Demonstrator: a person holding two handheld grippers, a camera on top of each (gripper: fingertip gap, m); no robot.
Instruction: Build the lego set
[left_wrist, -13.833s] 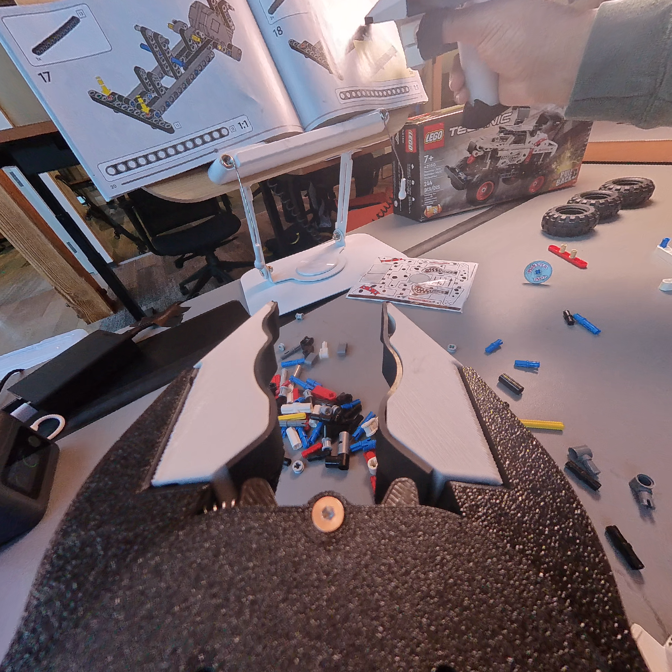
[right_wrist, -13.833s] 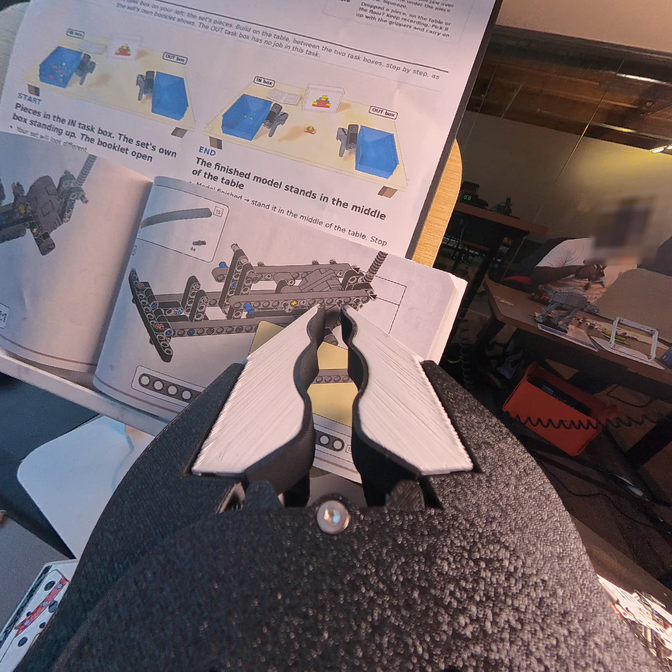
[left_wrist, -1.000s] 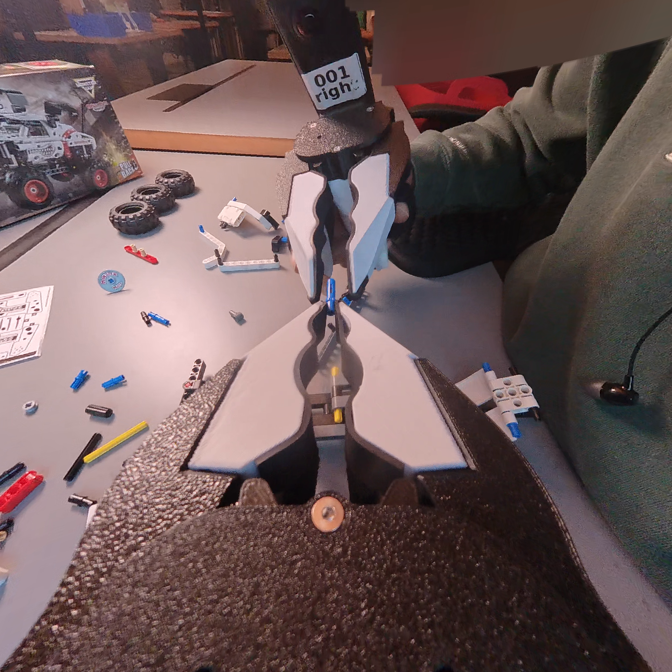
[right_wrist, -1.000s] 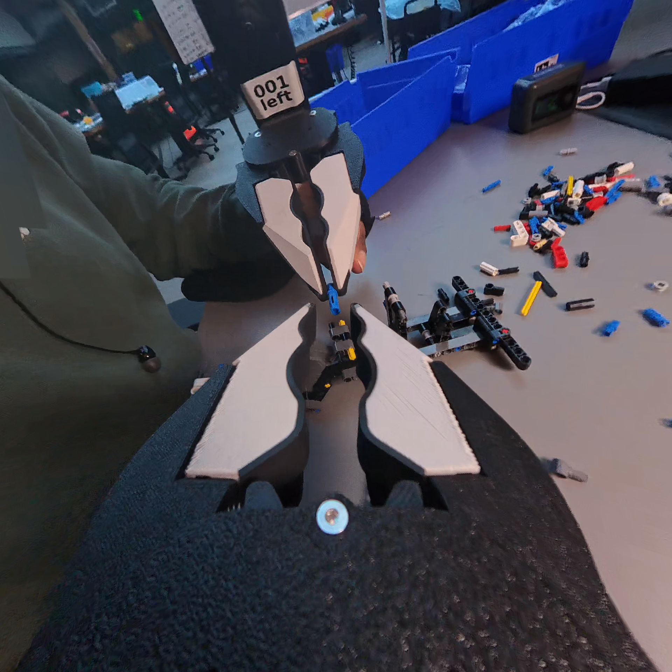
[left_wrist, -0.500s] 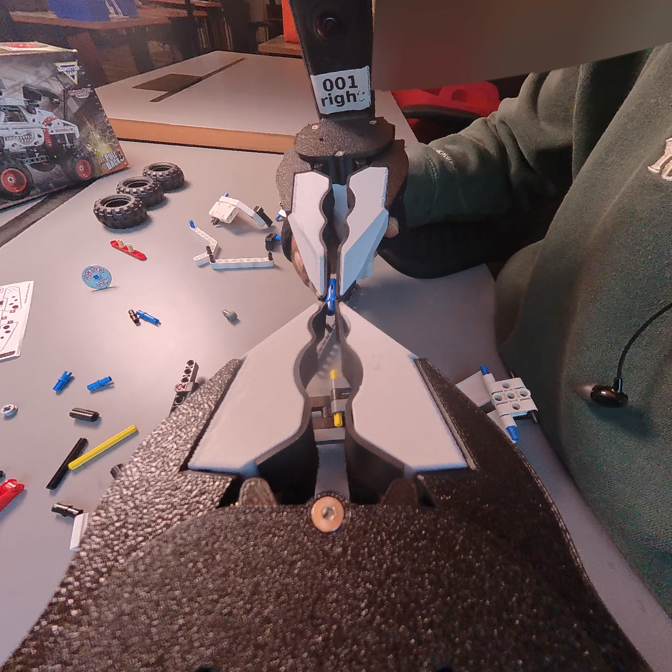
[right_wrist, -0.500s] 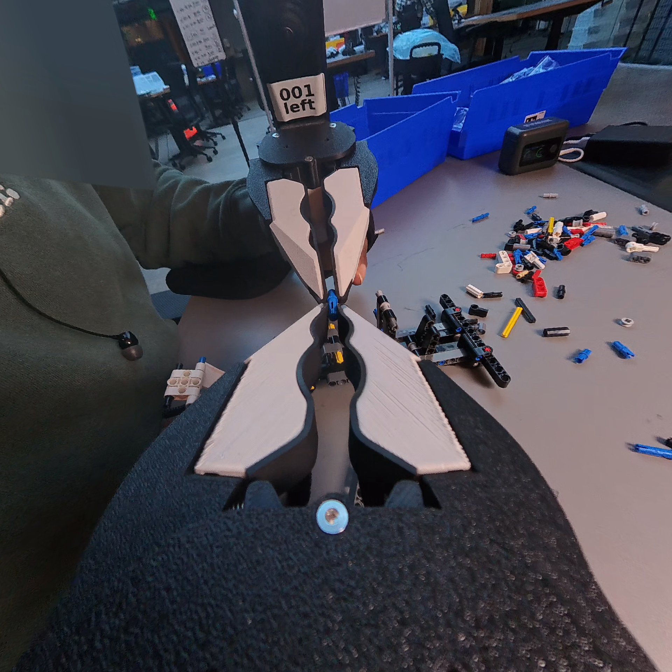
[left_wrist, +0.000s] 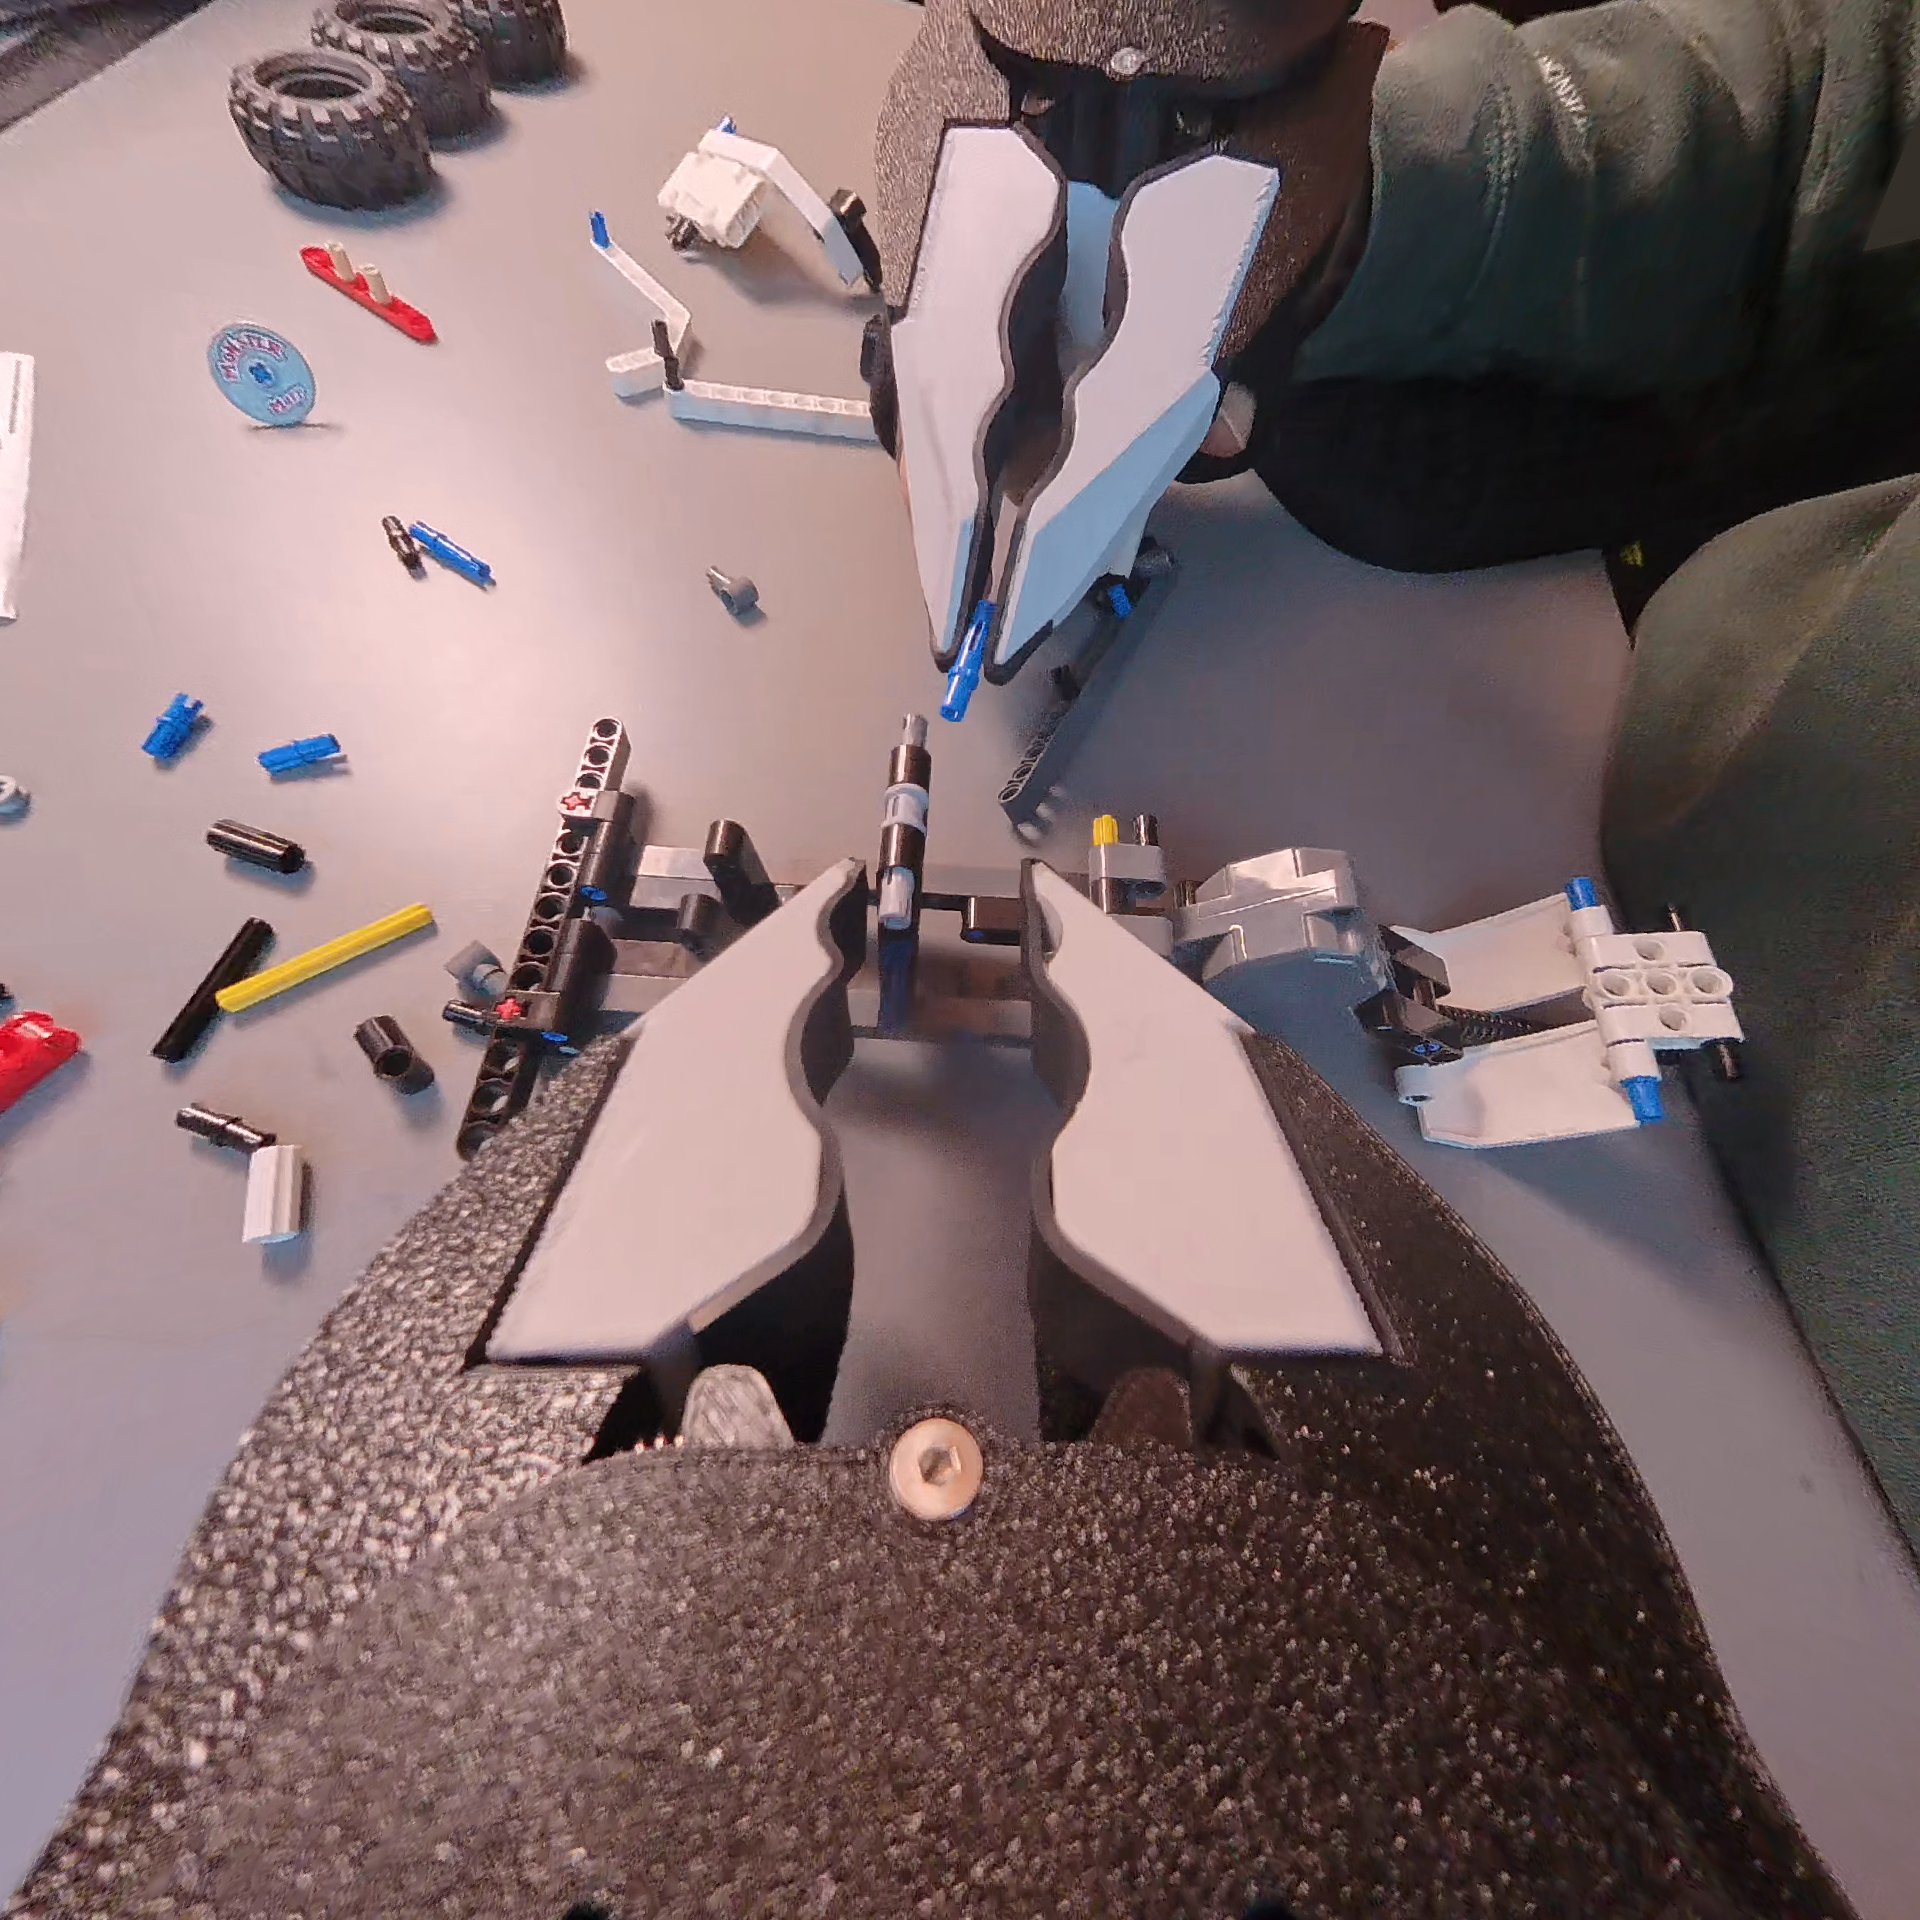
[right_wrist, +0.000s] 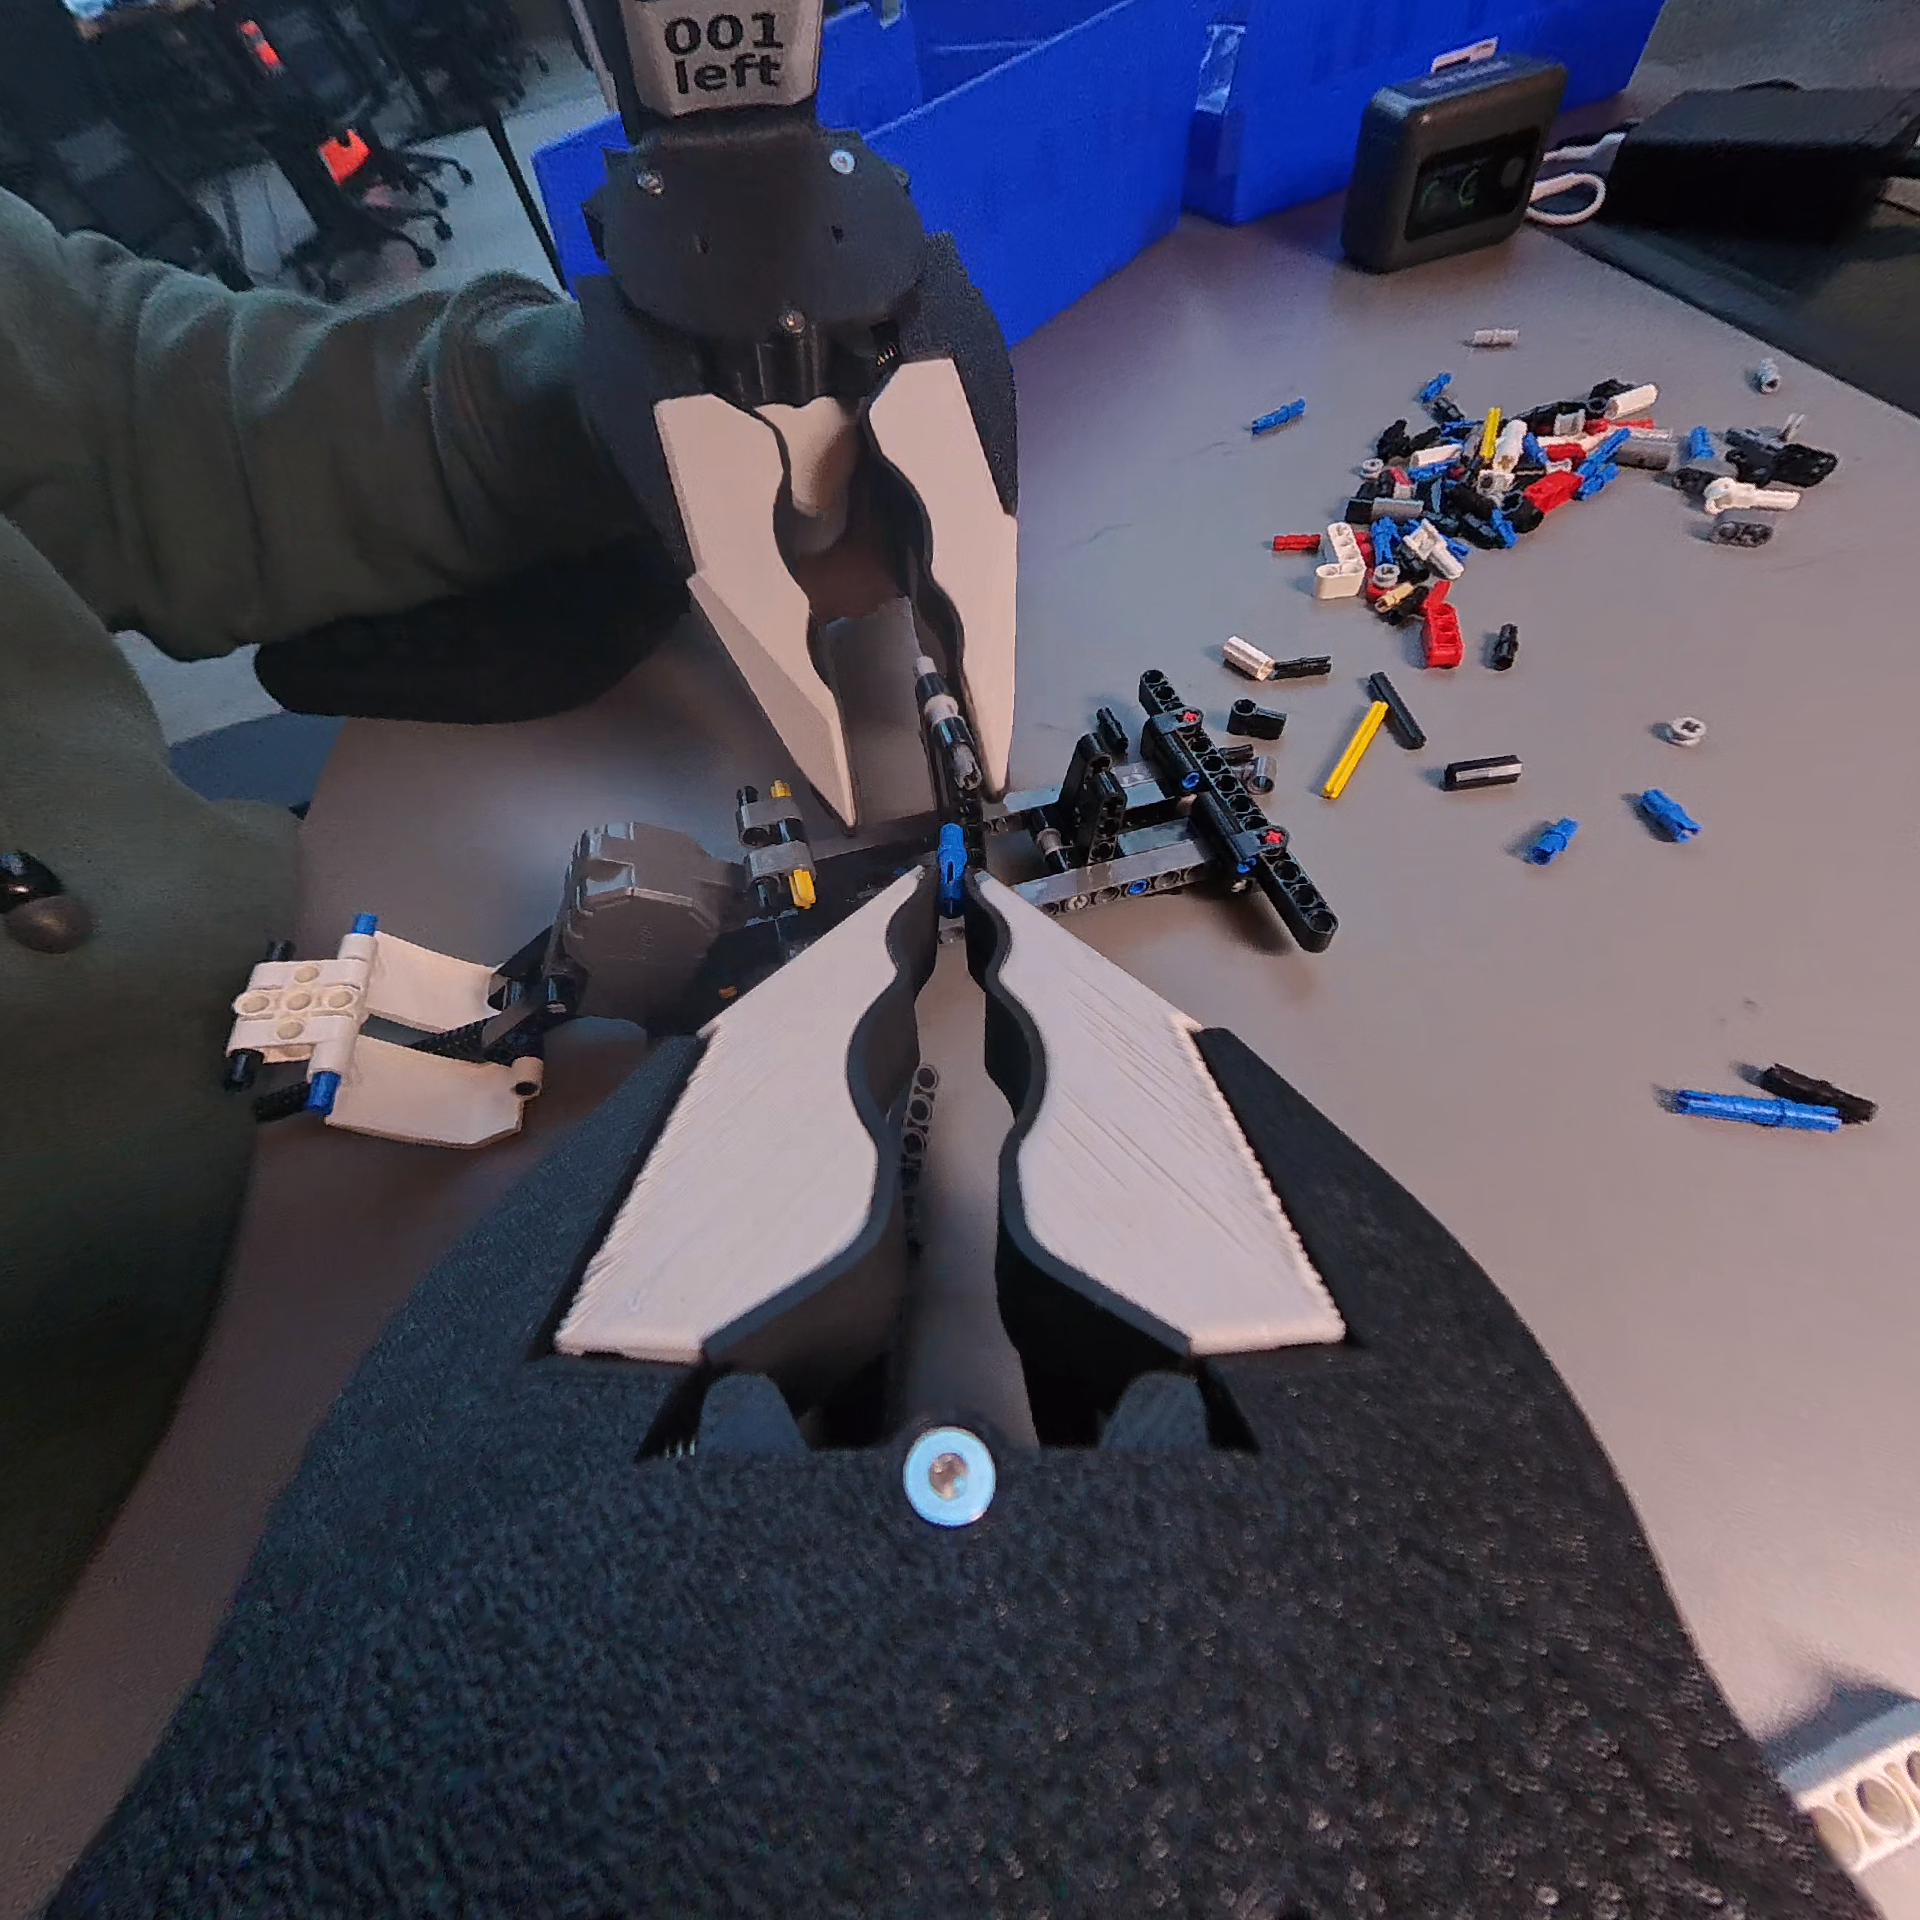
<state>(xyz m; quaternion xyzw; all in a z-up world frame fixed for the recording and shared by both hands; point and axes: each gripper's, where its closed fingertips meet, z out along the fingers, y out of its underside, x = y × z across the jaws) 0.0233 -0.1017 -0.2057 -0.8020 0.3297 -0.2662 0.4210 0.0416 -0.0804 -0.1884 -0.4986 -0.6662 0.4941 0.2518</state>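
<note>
The black and grey chassis (left_wrist: 582, 914) lies on the grey table, joined to a grey housing (left_wrist: 1268, 904) and white panels (left_wrist: 1538, 997). A black and grey shaft (left_wrist: 902, 821) stands up from it. My left gripper (left_wrist: 943, 894) is open, its fingers either side of the shaft; it also shows in the right wrist view (right_wrist: 914, 800). My right gripper (right_wrist: 948, 888) is shut on a small blue pin (right_wrist: 949, 854) and holds it just above the chassis (right_wrist: 1195, 821). In the left wrist view the right gripper (left_wrist: 971, 660) hangs close beyond the shaft's top, pin (left_wrist: 964, 675) pointing down.
A pile of loose pieces (right_wrist: 1486, 499) lies at the far right, with blue bins (right_wrist: 1039, 156) and a black device (right_wrist: 1455, 156) behind. Tyres (left_wrist: 353, 114), white beams (left_wrist: 748, 395), a yellow axle (left_wrist: 322, 956) and scattered pins lie left of the chassis. A person's green sleeves flank both grippers. Spacing between my two grippers at the tips: around 4 centimetres. About 4 centimetres separates my left fingertips from the grey housing (left_wrist: 1268, 904). It is also in sight in the right wrist view (right_wrist: 658, 869).
The blue pin passed from my left gripper to my right. The right shut on it, the left let go and opened, and both came down over the chassis.
</note>
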